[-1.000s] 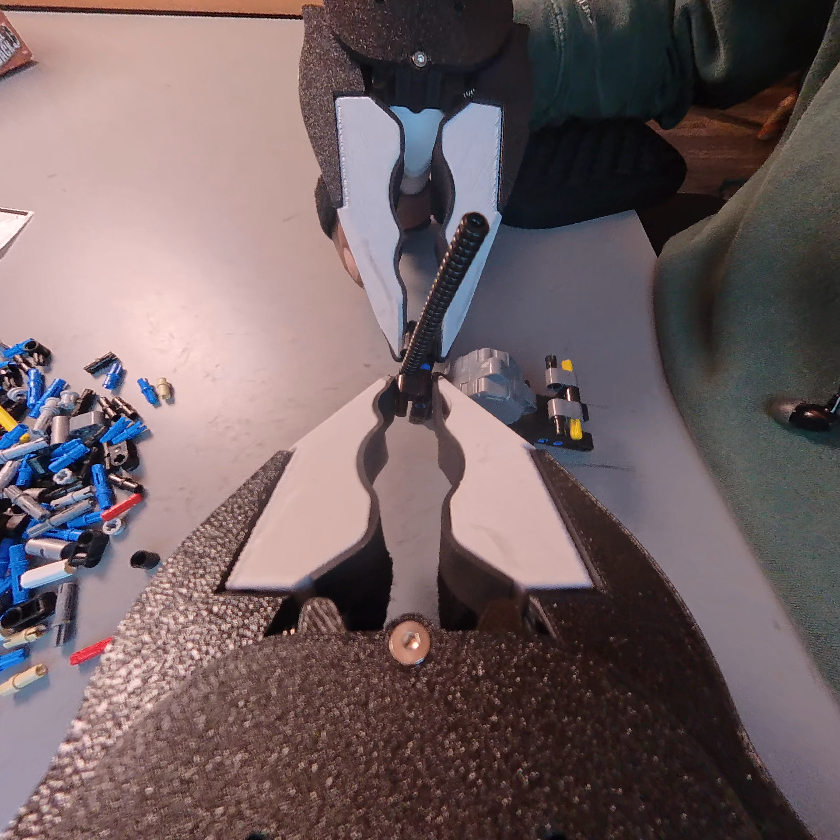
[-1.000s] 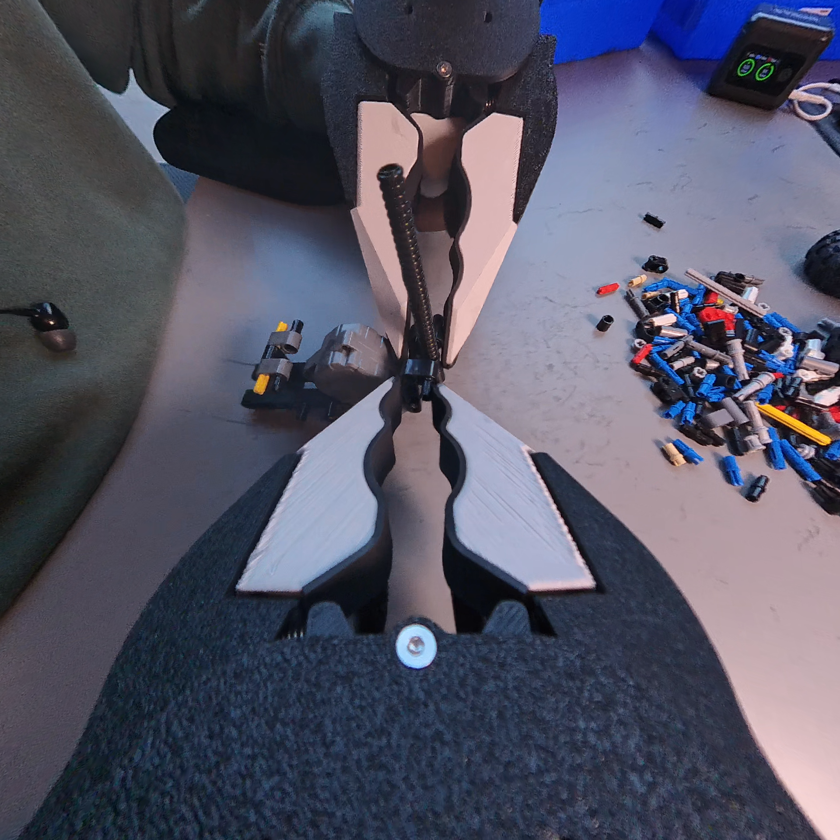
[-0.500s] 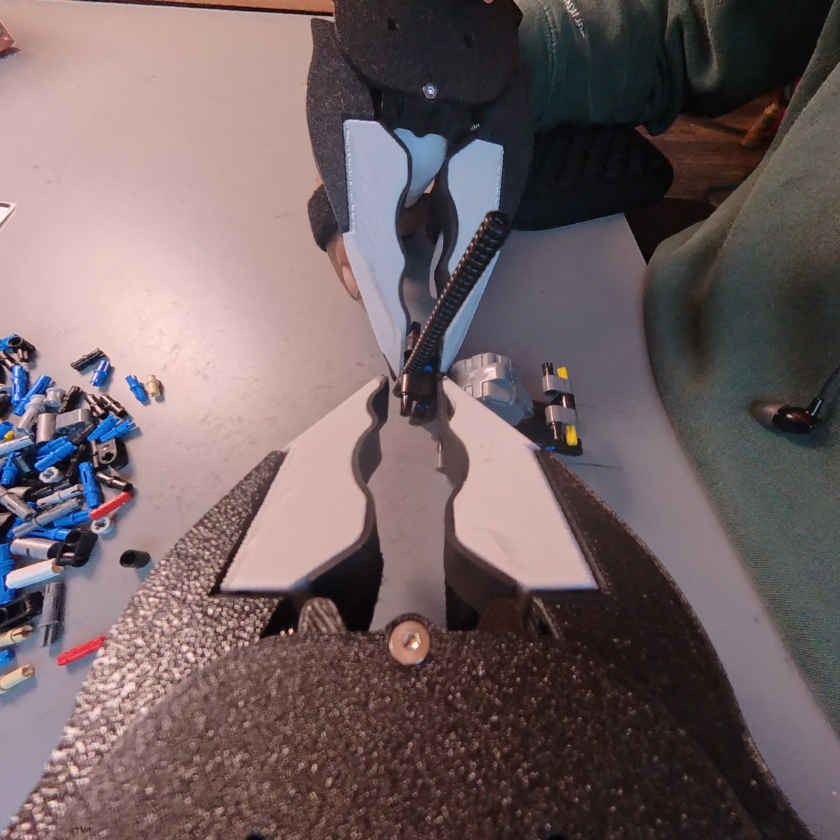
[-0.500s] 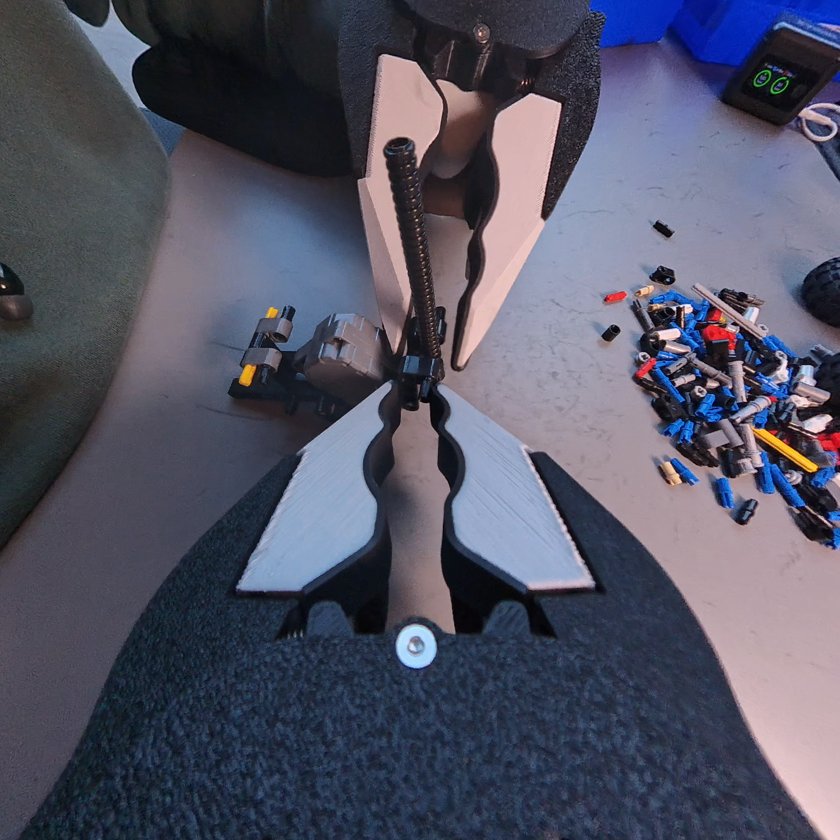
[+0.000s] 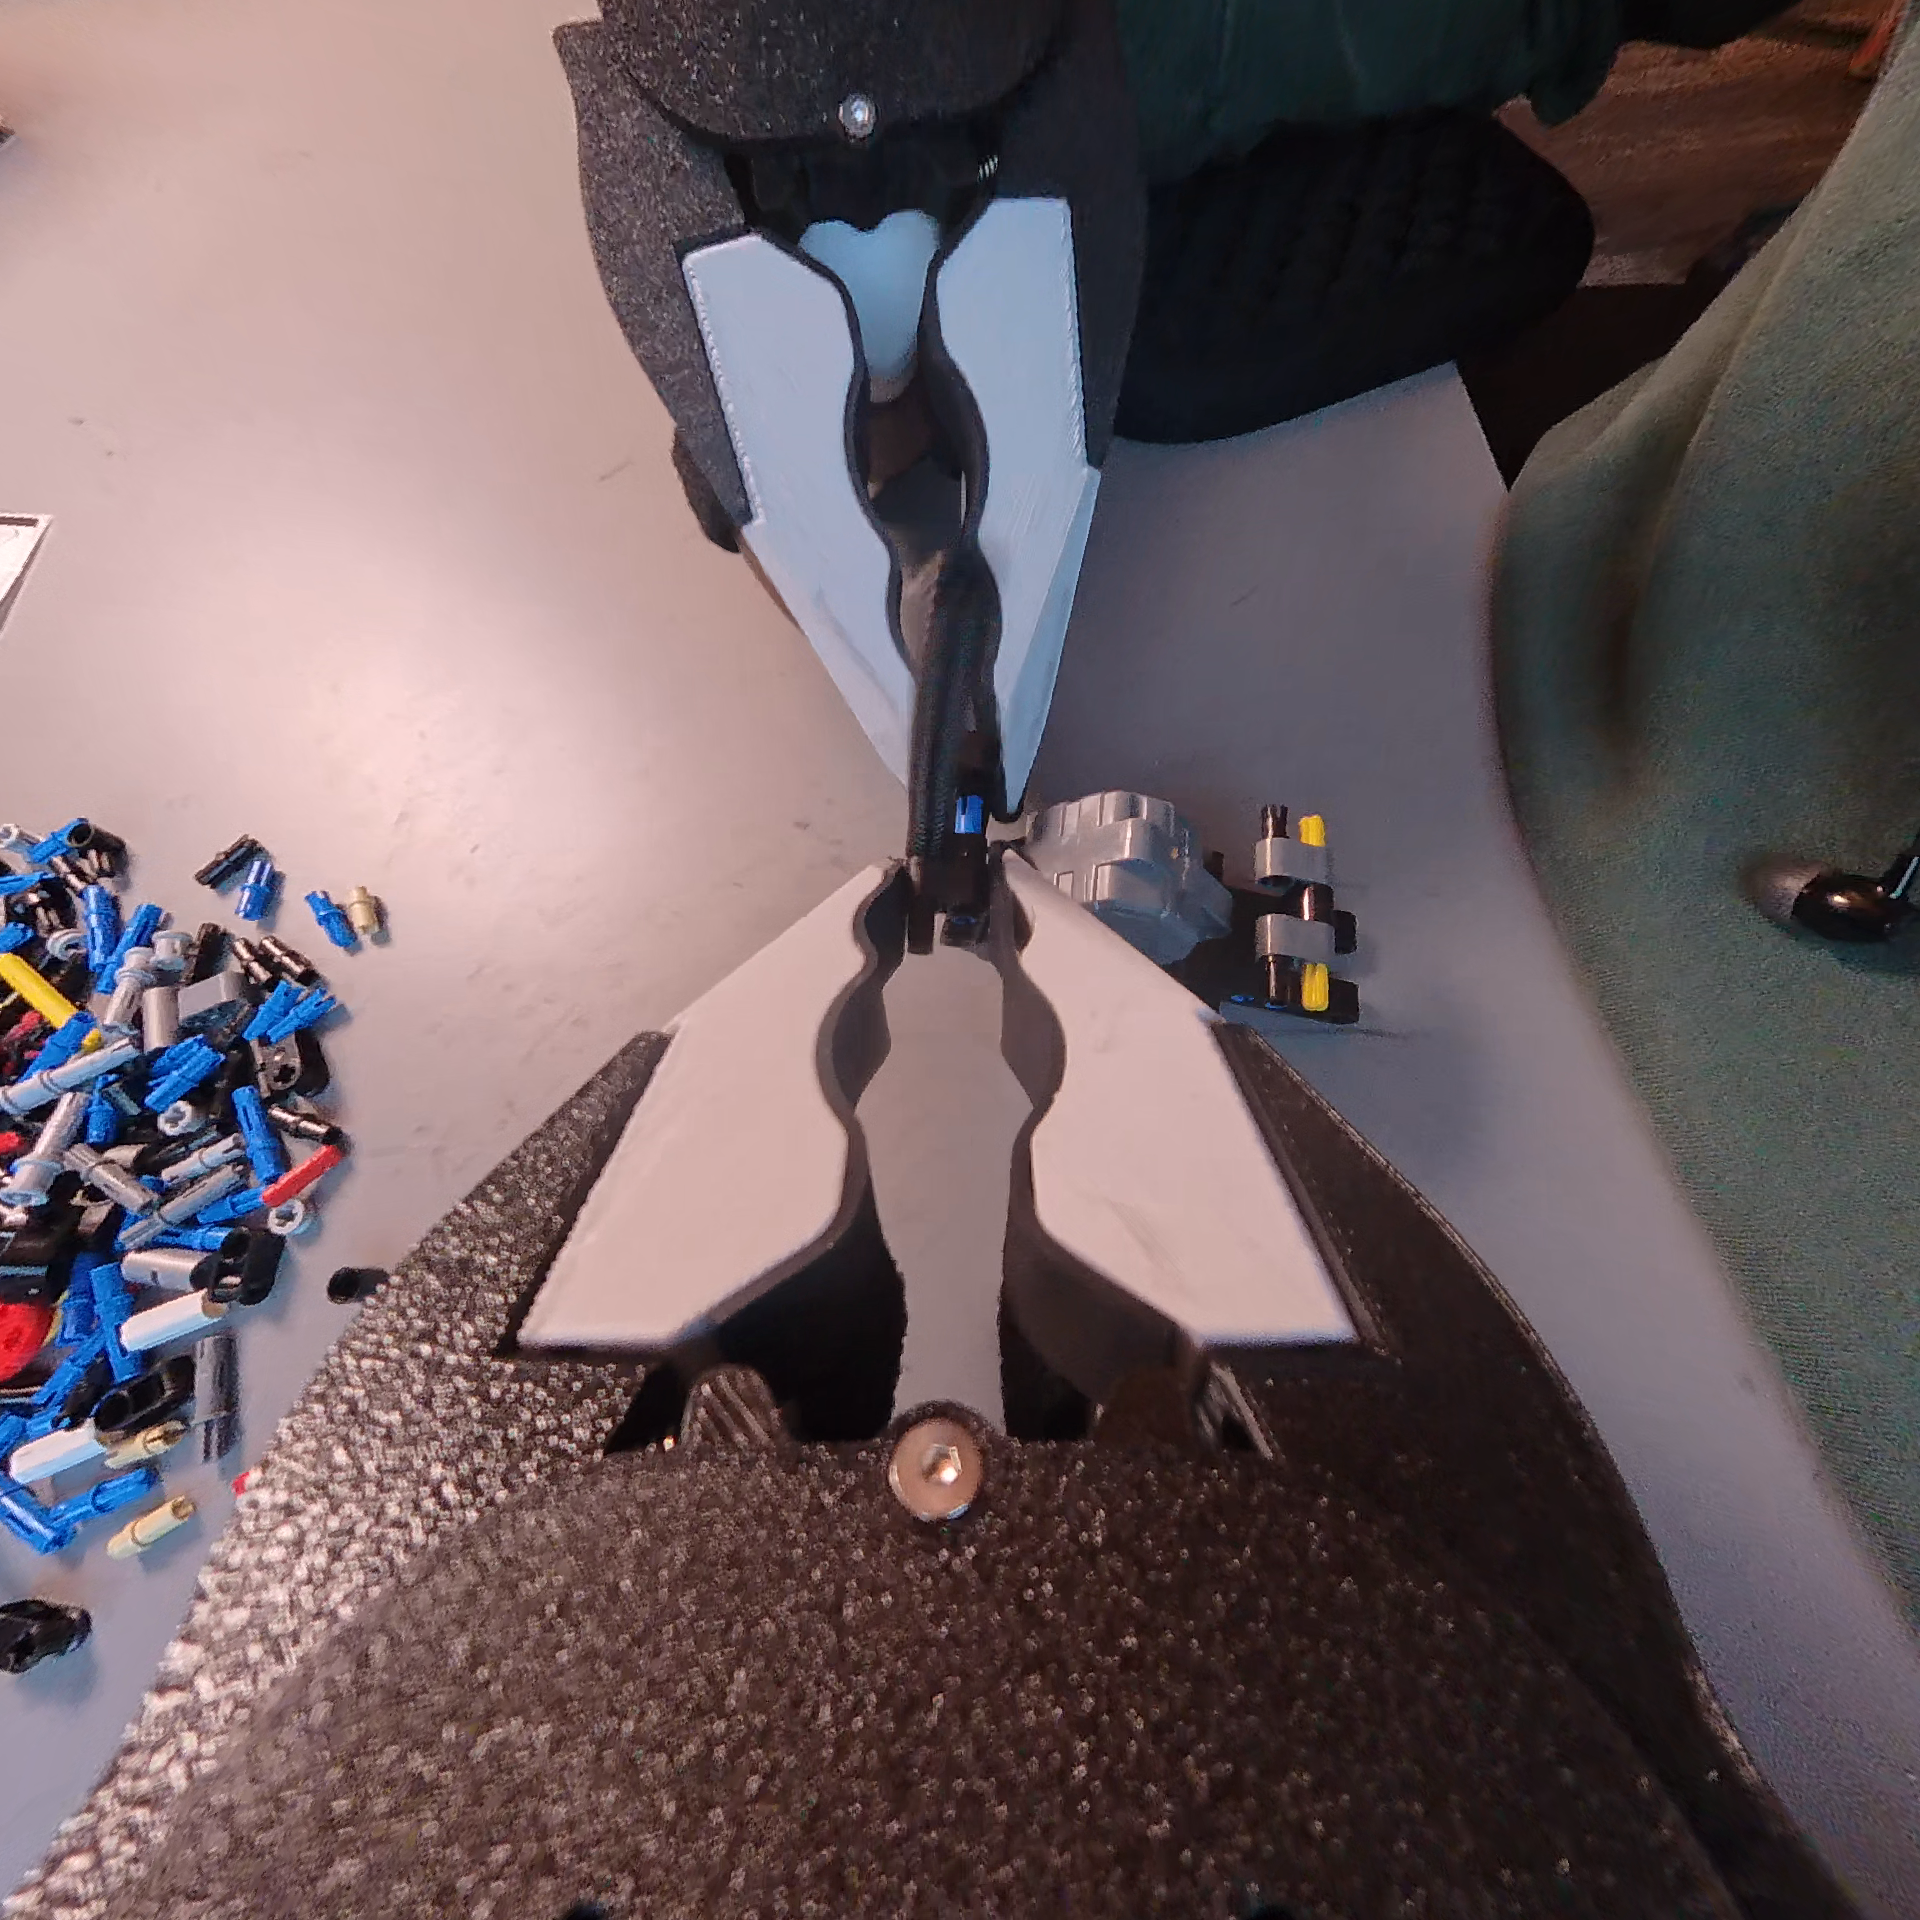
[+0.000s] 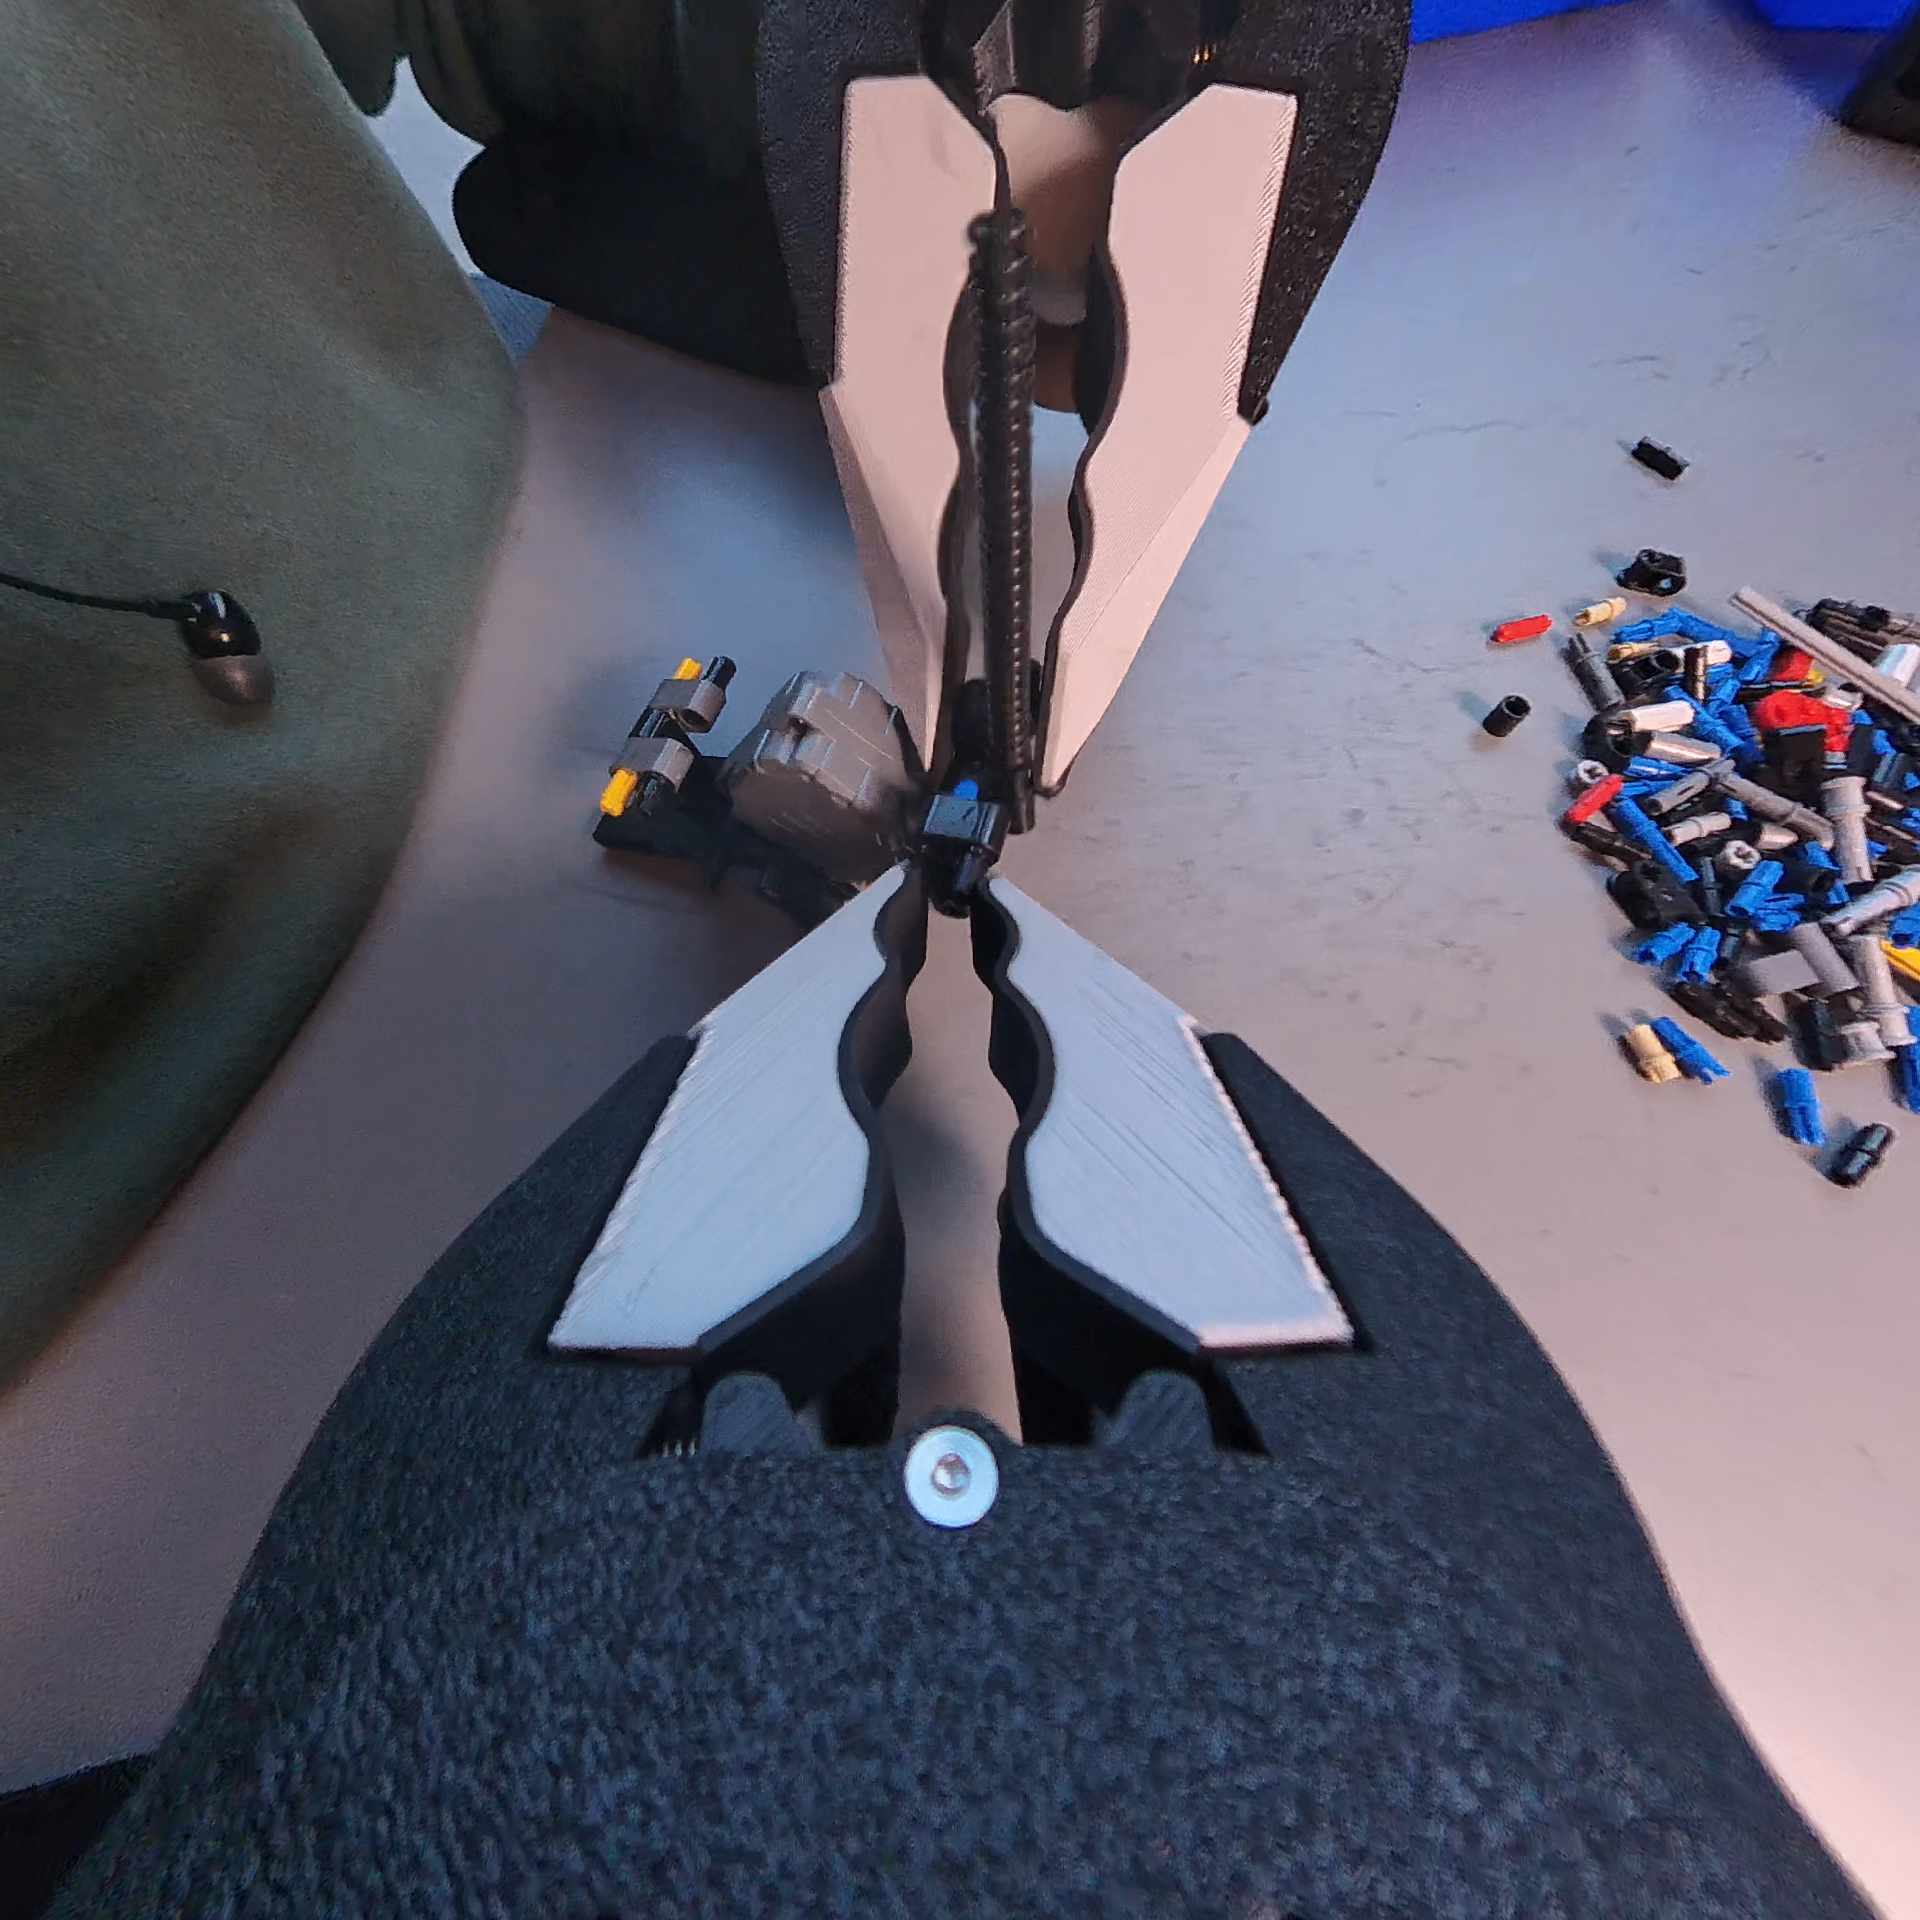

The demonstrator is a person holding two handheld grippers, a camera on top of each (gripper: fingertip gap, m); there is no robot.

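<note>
both grippers meet tip to tip: left gripper (image 5: 951,894) and right gripper (image 6: 948,883) each pinched narrowly on black connector (image 6: 961,831) of ribbed hose (image 6: 1006,468); grey assembly (image 5: 1127,868) just beside.

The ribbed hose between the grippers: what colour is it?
Black; the hose shows best in the right wrist view.

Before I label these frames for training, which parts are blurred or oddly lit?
Left wrist view: black ribbed hose and green sleeve smeared by motion; loose brick pile sharp. Right wrist view: hose blurred too, blue cast on the grey table.
</note>
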